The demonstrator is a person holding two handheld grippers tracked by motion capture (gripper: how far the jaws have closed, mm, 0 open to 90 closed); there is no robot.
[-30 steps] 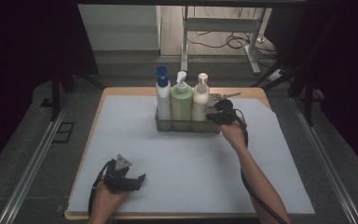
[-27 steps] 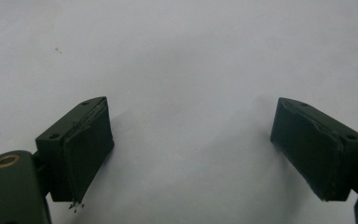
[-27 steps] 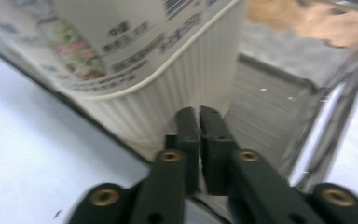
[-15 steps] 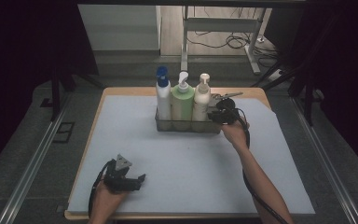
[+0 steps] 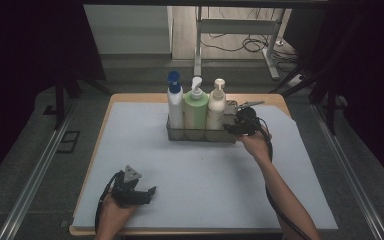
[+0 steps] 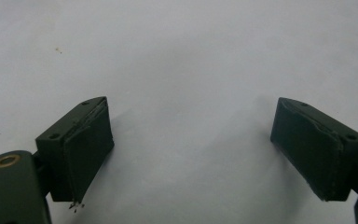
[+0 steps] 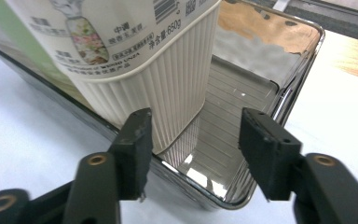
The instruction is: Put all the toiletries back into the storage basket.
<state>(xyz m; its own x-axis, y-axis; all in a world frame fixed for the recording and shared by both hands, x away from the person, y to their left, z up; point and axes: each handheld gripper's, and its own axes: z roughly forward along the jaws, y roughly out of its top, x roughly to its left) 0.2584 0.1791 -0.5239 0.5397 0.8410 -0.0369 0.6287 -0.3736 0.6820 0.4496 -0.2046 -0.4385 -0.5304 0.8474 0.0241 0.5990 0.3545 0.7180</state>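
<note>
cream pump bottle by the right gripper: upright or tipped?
Upright. The cream pump bottle stands in the metal tray next to the green bottle, pump head on top, base flat on the tray floor in the right gripper view.

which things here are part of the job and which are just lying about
Part of the job:
- cream pump bottle
- metal tray holding the bottles
- right tongs, jaws just opened at the tray's end, nothing pressed between them

Just there:
- green pump bottle
- blue-capped bottle
- left tongs, open over the white mat
</note>
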